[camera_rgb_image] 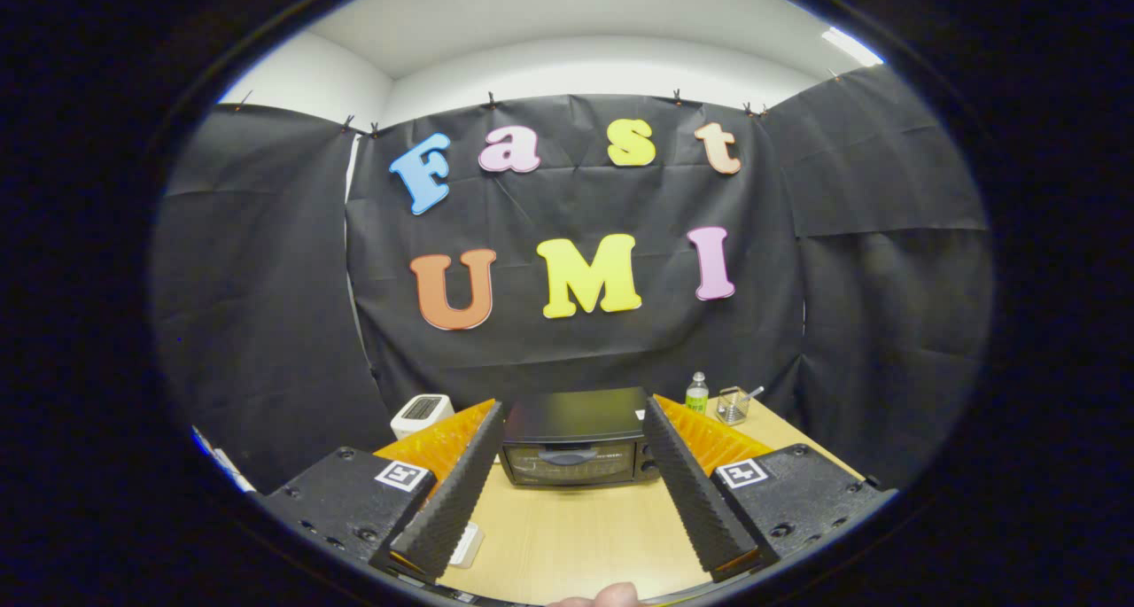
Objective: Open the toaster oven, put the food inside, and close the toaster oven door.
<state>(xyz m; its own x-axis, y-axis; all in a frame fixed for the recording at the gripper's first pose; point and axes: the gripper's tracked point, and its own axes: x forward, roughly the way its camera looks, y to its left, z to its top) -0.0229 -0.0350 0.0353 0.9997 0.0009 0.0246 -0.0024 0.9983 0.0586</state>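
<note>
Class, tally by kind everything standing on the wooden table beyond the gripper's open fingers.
Toaster ovens: 1, door shut
White appliances: 1
Bottles: 1
Wire holders: 1
Total: 4
The fingers are spread, holding nothing.

A staged recording booth, not a real kitchen. Black cloth (576, 341) is clipped up as walls on three sides, with white room walls (585, 71) and ceiling lights (850, 47) above it. A pale wooden surface (576, 536) carries a few kitchen props: a toaster oven (574, 439), a white appliance (422, 412), a bottle (697, 392), a wire holder (732, 404).
</note>
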